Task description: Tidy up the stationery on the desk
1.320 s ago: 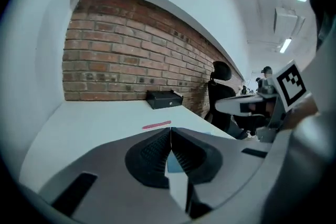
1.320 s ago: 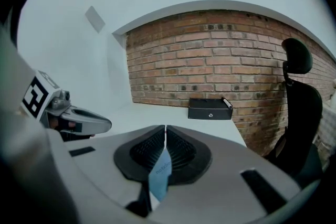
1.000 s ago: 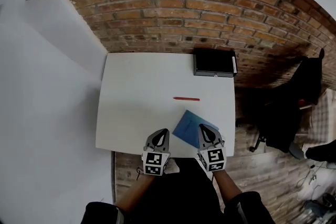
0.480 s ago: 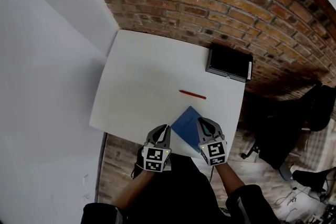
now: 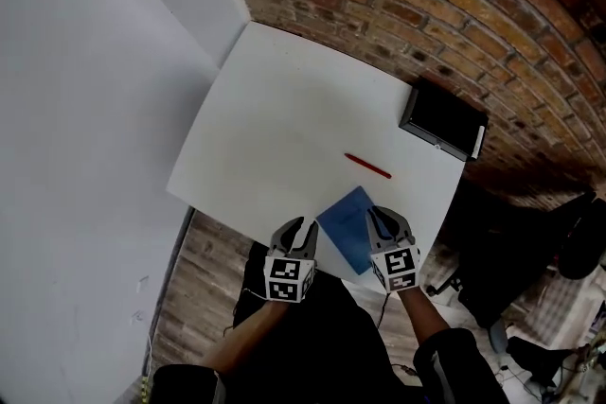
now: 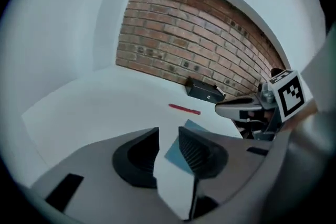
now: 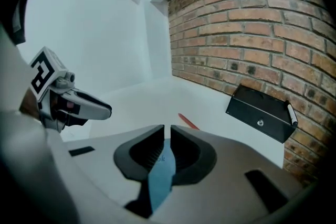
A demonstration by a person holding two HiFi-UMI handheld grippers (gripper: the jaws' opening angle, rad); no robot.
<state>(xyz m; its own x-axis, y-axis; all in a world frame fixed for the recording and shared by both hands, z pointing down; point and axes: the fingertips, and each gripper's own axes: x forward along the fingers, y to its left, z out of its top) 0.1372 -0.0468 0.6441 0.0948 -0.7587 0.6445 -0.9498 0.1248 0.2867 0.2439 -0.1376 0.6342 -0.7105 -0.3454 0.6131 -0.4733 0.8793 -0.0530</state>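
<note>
At lower centre, we hold our left gripper (image 5: 301, 228), jaws apart and just opening, nothing between them; our right gripper (image 5: 380, 219), jaws together, hangs over the blue notebook (image 5: 346, 224) at the desk (image 5: 275, 128) edge.

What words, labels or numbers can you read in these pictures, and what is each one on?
"ok": faint letters on the blue notebook, right gripper view; the rest cannot be seen.
Marker cubes: black-and-white square patterns only, no letters.
Black box: no print readable.
Red pen: too small to read.
</note>
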